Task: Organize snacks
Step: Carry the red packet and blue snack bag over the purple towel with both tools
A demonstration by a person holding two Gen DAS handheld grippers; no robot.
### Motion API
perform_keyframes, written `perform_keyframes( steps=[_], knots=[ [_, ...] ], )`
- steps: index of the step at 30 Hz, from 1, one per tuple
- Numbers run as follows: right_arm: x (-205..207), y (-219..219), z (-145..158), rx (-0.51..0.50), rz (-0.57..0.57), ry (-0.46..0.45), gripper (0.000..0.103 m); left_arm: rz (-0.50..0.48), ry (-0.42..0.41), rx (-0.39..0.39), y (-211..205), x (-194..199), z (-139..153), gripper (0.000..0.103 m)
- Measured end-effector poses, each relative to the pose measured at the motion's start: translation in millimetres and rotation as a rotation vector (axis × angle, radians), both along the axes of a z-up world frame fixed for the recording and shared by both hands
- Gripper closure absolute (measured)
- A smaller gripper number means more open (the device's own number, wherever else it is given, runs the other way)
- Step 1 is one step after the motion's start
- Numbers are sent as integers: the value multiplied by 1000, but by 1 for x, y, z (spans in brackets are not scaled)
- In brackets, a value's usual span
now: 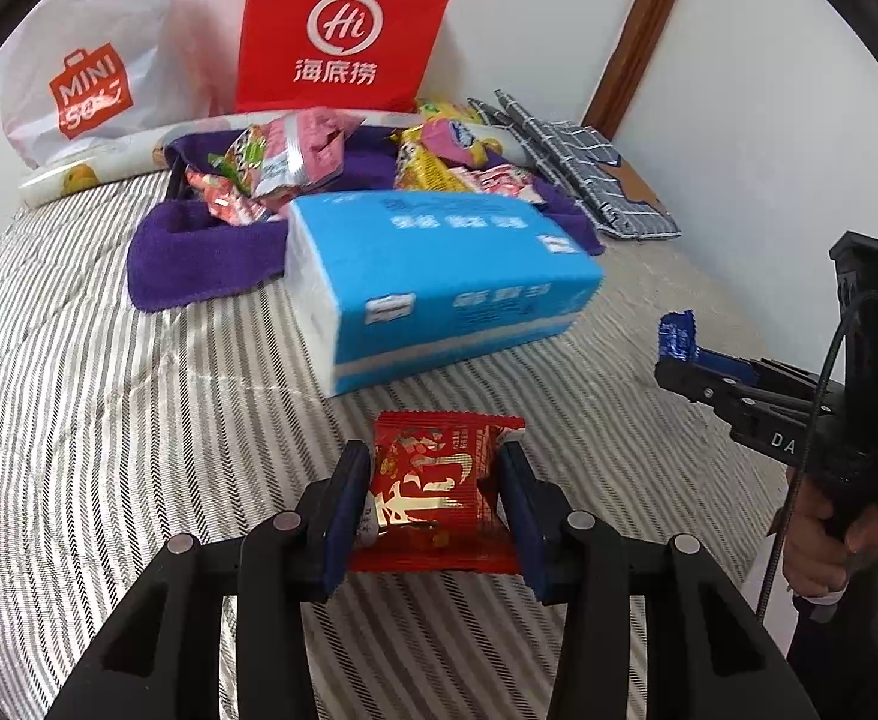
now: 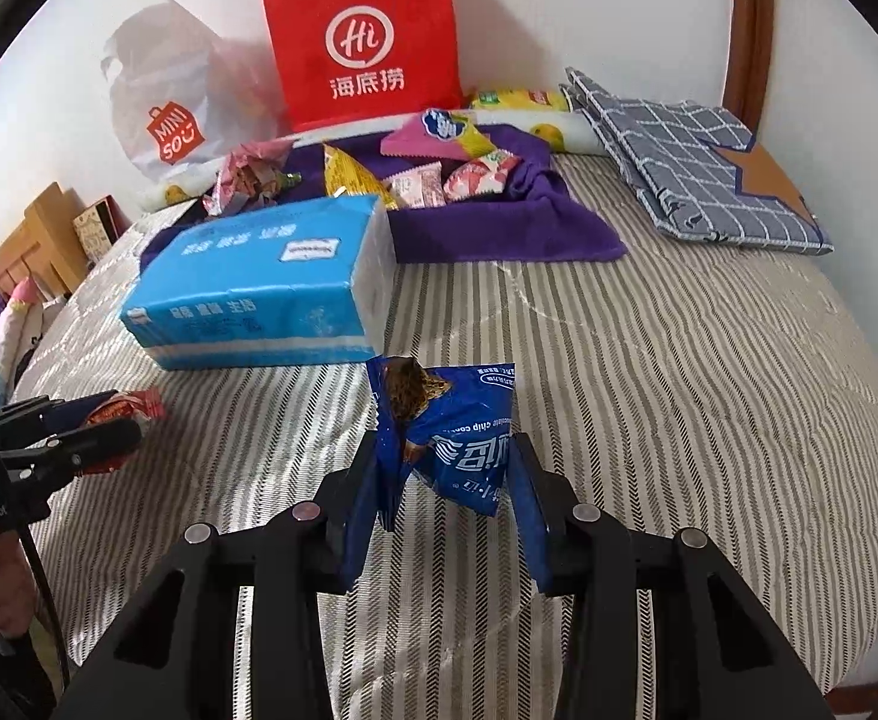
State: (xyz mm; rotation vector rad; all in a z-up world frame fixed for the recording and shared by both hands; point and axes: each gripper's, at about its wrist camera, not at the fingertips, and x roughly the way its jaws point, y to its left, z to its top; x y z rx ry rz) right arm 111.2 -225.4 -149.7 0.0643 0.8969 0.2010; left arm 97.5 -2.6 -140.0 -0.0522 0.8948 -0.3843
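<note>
My left gripper [image 1: 433, 480] is shut on a red snack packet [image 1: 433, 492] and holds it above the striped bed cover [image 1: 139, 420]. My right gripper [image 2: 445, 468] is shut on a blue cookie packet [image 2: 457, 450], also held above the bed. The right gripper shows in the left wrist view [image 1: 679, 348] at the right with the blue packet; the left one shows in the right wrist view [image 2: 109, 420] at the far left with the red packet. Several loose snack packets [image 1: 283, 168] lie on a purple towel [image 1: 199, 252] at the back.
A blue tissue pack [image 1: 439, 276] lies ahead of the grippers, in front of the towel. A red paper bag [image 1: 343, 30] and a white Miniso bag [image 1: 85, 78] lean on the wall. A folded checked cloth [image 2: 691, 162] lies at the back right.
</note>
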Motion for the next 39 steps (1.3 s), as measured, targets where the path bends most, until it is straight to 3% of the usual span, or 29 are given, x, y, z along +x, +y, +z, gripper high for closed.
perform_keyframes(
  steps=[18,39],
  knots=[
    [-3,0,65,19,30,-116,62,-1,-86,-29,-16,8,67,61],
    [67,7,127,22,57,-213,62,82,-171,-23,0,63,135,61]
  ],
)
